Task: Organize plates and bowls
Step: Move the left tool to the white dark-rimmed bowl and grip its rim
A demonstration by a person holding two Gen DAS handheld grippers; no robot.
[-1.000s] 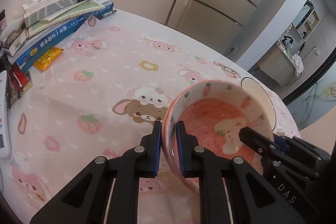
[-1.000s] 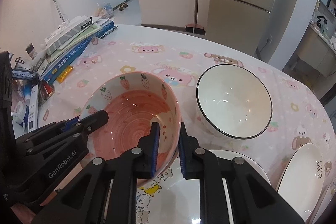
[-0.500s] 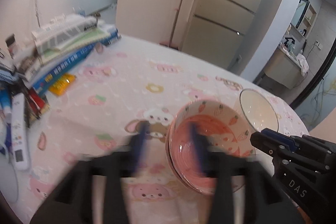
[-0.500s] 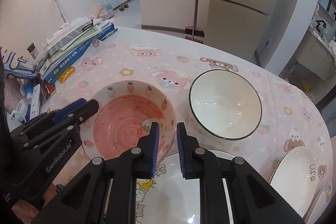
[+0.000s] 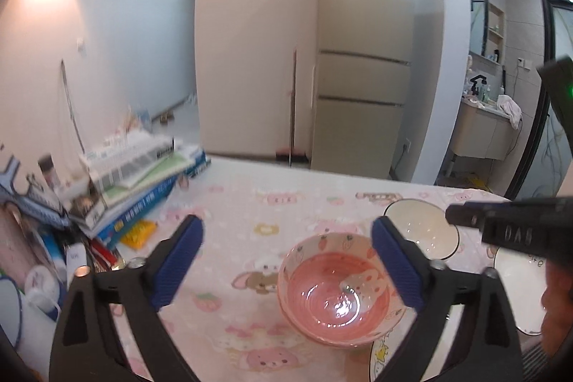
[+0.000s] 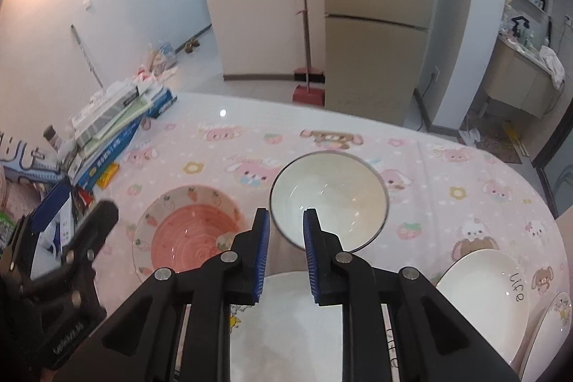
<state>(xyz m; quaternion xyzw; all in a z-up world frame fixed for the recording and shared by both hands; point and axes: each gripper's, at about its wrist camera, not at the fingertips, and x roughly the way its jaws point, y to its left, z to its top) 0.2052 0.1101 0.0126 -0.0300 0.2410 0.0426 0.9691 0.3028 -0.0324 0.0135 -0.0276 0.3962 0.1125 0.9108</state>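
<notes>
Left wrist view: your left tool (image 5: 286,238) has just opened wide and empty above the pink strawberry-patterned ceramic bowl (image 5: 336,296), which rests on the bench beside the white black-rimmed bowl (image 6: 327,199), ready for nesting; right tool (image 6: 284,253) nearly closed, empty.

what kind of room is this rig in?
Most likely a home kitchen-dining area: a tall beige fridge, a round table under a pink cartoon-print tablecloth set with bowls and plates, and a red broom and dustpan against the wall.
</notes>
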